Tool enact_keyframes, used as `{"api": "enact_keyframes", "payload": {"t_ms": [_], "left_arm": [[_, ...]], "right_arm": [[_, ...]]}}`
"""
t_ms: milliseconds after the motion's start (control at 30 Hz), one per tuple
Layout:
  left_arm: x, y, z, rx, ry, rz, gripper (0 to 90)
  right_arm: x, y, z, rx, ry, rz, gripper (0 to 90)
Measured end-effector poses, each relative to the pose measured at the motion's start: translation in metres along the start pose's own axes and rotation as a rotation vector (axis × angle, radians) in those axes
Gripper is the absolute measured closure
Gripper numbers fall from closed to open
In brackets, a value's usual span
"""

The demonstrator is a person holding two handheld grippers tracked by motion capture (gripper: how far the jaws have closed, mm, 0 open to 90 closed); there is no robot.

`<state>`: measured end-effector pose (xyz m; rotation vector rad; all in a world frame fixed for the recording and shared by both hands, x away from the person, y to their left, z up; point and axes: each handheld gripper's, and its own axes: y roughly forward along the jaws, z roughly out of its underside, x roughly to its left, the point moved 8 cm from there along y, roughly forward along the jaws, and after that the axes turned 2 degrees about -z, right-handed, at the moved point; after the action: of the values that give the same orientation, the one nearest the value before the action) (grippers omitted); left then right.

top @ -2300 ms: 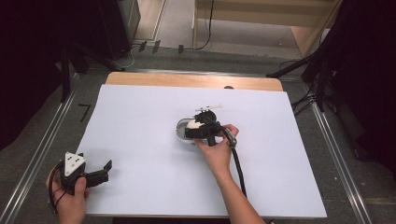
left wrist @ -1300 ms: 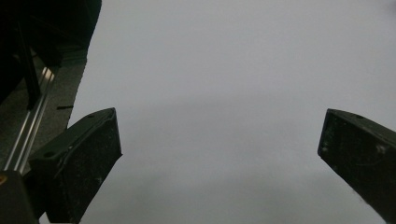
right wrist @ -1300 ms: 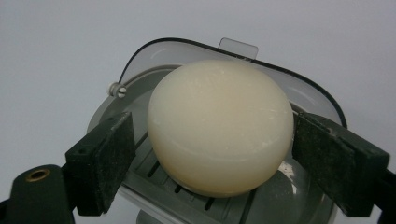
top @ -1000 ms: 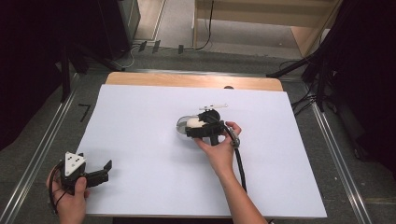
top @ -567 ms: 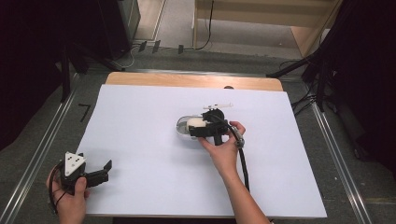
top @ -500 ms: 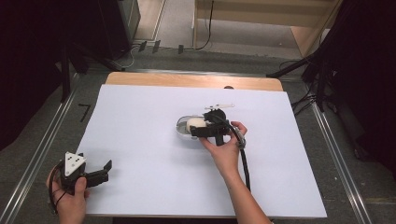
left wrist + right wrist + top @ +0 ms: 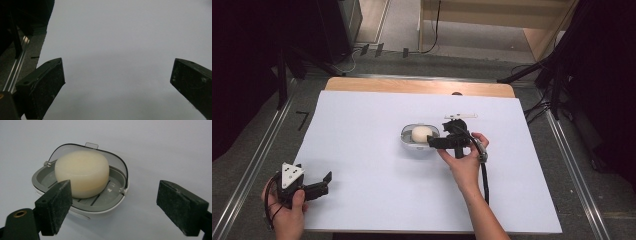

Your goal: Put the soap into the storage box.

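The soap (image 7: 82, 173) sits in its dish (image 7: 82, 206) just ahead and left of the right gripper (image 7: 120, 207), whose jaws gape empty, while the wide-open, empty left gripper (image 7: 307, 186) waits well apart.

left tongs (image 7: 323, 182): black body, grey three-cornered plate on top with small dark screw dots; dark cable looped at the hand
left tongs jaws: two flat black pads, scuffed with pale specks, small holes in the side
right tongs (image 7: 435, 142): black, thick black cable trailing toward 6 o'clock along the forearm
right tongs jaws: black blocks, rough-faced; brass-ringed hole at 7 o'clock
arms: bare, no sleeves visible
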<state>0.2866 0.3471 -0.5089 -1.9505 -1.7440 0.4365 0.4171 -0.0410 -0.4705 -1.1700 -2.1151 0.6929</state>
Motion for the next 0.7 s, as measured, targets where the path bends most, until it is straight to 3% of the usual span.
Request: {"api": "enact_keyframes", "payload": {"t_ms": [700], "left_arm": [[0.000, 0.000, 0.000, 0.003, 0.004, -0.001, 0.0]], "right_arm": [[-0.038, -0.016, 0.019, -0.008, 0.043, 0.031, 13.9]]}}
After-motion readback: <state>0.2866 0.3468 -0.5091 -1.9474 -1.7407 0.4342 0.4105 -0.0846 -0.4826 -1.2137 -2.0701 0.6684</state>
